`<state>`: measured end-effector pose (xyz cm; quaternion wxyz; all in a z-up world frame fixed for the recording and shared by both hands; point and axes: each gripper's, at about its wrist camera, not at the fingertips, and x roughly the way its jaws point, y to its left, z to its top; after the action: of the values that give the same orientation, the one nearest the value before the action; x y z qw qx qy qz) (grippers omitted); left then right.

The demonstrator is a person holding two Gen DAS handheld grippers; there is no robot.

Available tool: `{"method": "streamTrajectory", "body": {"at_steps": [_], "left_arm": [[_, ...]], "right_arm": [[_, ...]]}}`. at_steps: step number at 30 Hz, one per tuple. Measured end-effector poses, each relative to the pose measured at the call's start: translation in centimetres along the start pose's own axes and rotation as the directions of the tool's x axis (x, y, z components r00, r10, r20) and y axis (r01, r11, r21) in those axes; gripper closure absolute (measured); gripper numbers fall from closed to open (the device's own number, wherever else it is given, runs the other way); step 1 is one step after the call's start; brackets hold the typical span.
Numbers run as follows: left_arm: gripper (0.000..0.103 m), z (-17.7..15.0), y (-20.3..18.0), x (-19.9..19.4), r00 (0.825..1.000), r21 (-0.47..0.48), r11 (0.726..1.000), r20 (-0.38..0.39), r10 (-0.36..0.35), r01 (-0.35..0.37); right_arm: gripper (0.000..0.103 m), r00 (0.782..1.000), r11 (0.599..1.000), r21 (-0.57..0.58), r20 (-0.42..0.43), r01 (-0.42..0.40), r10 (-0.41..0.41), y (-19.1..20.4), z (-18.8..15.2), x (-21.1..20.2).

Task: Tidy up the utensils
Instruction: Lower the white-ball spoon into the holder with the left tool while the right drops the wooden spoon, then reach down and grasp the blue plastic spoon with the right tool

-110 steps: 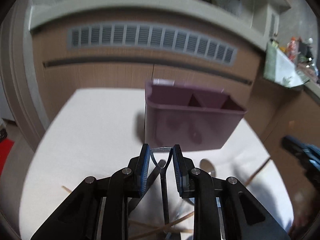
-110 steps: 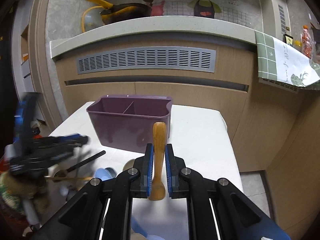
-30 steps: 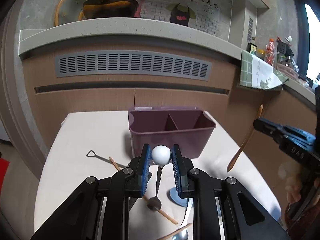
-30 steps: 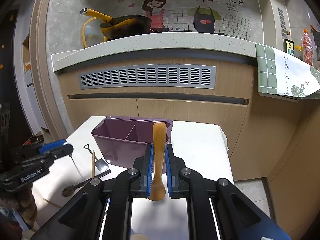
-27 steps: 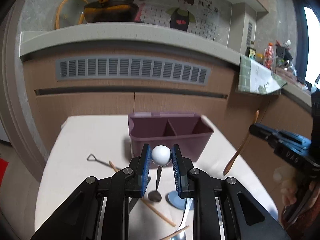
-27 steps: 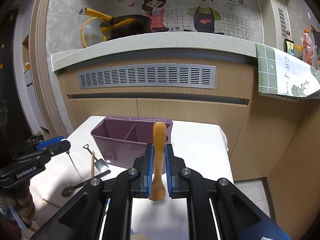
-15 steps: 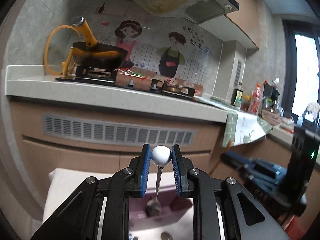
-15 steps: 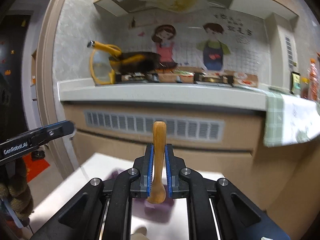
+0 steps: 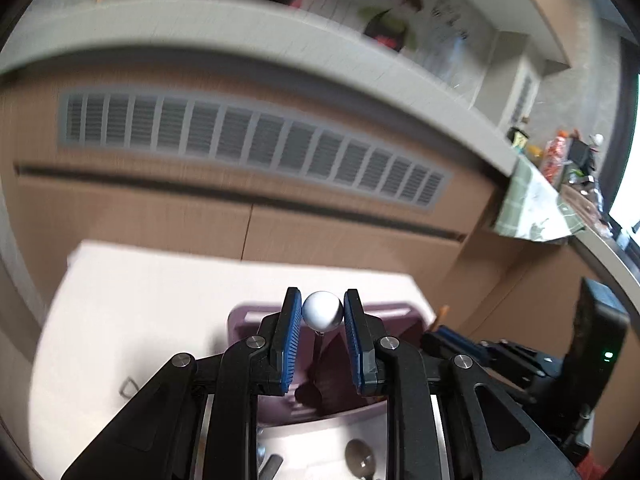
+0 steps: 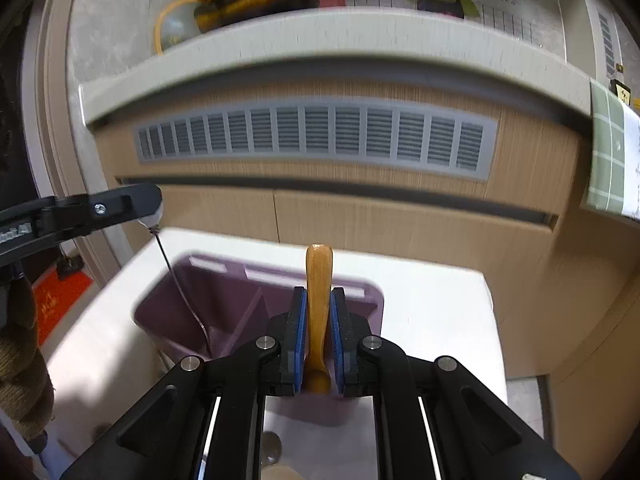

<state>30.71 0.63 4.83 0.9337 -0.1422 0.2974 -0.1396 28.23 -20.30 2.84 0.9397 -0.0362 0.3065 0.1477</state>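
Note:
My left gripper [image 9: 322, 304] is shut on the white ball end of a thin metal spoon [image 9: 322, 316], whose bowl hangs down inside the purple caddy [image 9: 240, 314]. In the right wrist view that left gripper [image 10: 150, 210] comes in from the left, and the spoon's stem [image 10: 184, 288] dips into the left compartment of the caddy [image 10: 360, 294]. My right gripper [image 10: 319, 300] is shut on a wooden spoon [image 10: 319, 276], handle pointing up, just in front of and above the caddy's right compartment. The right gripper [image 9: 460, 344] shows dark at the caddy's right side.
The caddy stands on a white table [image 10: 432, 320] before a wooden cabinet with a grey vent [image 10: 312, 136]. A loose metal spoon [image 9: 360, 460] and other utensils lie near the table's front. A green cloth [image 10: 608, 152] hangs at right. A red mat [image 10: 56, 300] lies on the floor at left.
Both views have tipped down from the wall to the table. Both grippers have come in over the caddy, and the ball spoon now reaches into its left compartment. The grips are unchanged.

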Motion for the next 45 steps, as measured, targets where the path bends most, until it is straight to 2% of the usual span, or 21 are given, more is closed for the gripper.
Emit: {"method": "streamTrajectory", "body": {"at_steps": [2,3,7,11,14,16,20,22,24,26,27,30,33,38,39,41,43,45], "left_arm": [[0.081,-0.7,0.8,1.0,0.999,-0.031,0.999,-0.032,-0.006,0.005],[0.081,-0.9,1.1,1.3,0.999,-0.048,0.999,-0.038,-0.020,0.018],[0.078,-1.2,2.1,0.2,0.999,-0.091,0.995,0.004,-0.038,0.038],[0.071,-1.0,2.0,-4.5,0.990,-0.091,0.996,0.139,0.009,0.004],[0.069,-2.2,1.7,-7.0,0.984,-0.068,0.996,0.168,0.063,-0.053],[0.069,-3.7,1.8,-7.6,0.989,-0.048,0.996,0.126,0.075,-0.070],[0.068,-8.1,2.7,-8.4,0.995,0.021,0.995,0.001,0.096,-0.096],[0.069,-10.6,3.5,-8.5,0.993,0.030,0.996,-0.083,0.085,-0.083],[0.068,-12.8,4.1,-8.7,0.987,0.024,0.998,-0.147,0.066,-0.063],[0.068,-14.6,4.3,-9.2,0.981,0.033,0.998,-0.186,0.057,-0.052],[0.068,-15.5,4.2,-9.5,0.976,0.055,0.998,-0.211,0.045,-0.035],[0.068,-17.3,3.3,-10.1,0.962,0.132,0.991,-0.273,0.014,0.023],[0.068,-18.7,1.8,-10.0,0.944,0.226,0.970,-0.330,-0.004,0.083],[0.068,-20.8,-0.9,-9.3,0.920,0.407,0.904,-0.391,0.043,0.130],[0.068,-21.3,-1.5,-9.0,0.916,0.454,0.881,-0.395,0.067,0.132],[0.068,-21.7,-1.8,-8.2,0.915,0.497,0.861,-0.387,0.113,0.104],[0.068,-21.6,-1.5,-7.4,0.913,0.494,0.867,-0.379,0.149,0.063],[0.068,-20.7,-0.7,-6.8,0.919,0.449,0.893,-0.363,0.154,0.028]], "right_arm": [[0.092,0.999,1.000,0.009,-0.030,-0.016,0.016,-0.1,-0.4,0.5],[0.091,0.998,0.998,0.025,-0.043,-0.051,0.052,-0.4,-0.6,0.7],[0.087,0.993,0.993,0.060,-0.056,-0.103,0.107,-1.1,-0.9,0.1],[0.087,0.998,1.000,0.029,0.066,-0.006,0.004,-1.2,-0.7,-3.5],[0.080,0.992,0.999,0.014,0.123,0.033,-0.035,-0.9,-1.0,-5.9],[0.079,0.996,1.000,-0.001,0.094,0.003,-0.003,-0.6,-1.8,-6.4],[0.079,0.995,0.994,-0.050,-0.019,-0.097,0.096,0.7,-4.2,-6.2],[0.079,0.979,0.981,-0.063,-0.093,-0.185,0.179,1.4,-5.8,-6.0],[0.079,0.948,0.958,-0.063,-0.179,-0.279,0.264,2.0,-7.4,-5.4],[0.079,0.920,0.941,-0.074,-0.248,-0.331,0.304,2.7,-8.7,-5.0],[0.079,0.912,0.936,-0.092,-0.274,-0.340,0.305,3.1,-9.4,-4.9],[0.079,0.912,0.935,-0.146,-0.309,-0.325,0.268,3.7,-11.3,-5.2],[0.079,0.908,0.934,-0.167,-0.339,-0.314,0.245,3.7,-12.7,-5.7],[0.079,0.905,0.941,-0.152,-0.356,-0.303,0.234,2.9,-13.5,-6.5],[0.079,0.901,0.939,-0.145,-0.359,-0.312,0.244,2.7,-13.6,-6.9],[0.079,0.896,0.933,-0.150,-0.363,-0.326,0.255,2.7,-13.8,-7.3],[0.079,0.901,0.927,-0.190,-0.363,-0.323,0.239,2.9,-14.1,-7.8],[0.079,0.913,0.922,-0.249,-0.357,-0.296,0.197,3.4,-14.4,-8.0]]}}
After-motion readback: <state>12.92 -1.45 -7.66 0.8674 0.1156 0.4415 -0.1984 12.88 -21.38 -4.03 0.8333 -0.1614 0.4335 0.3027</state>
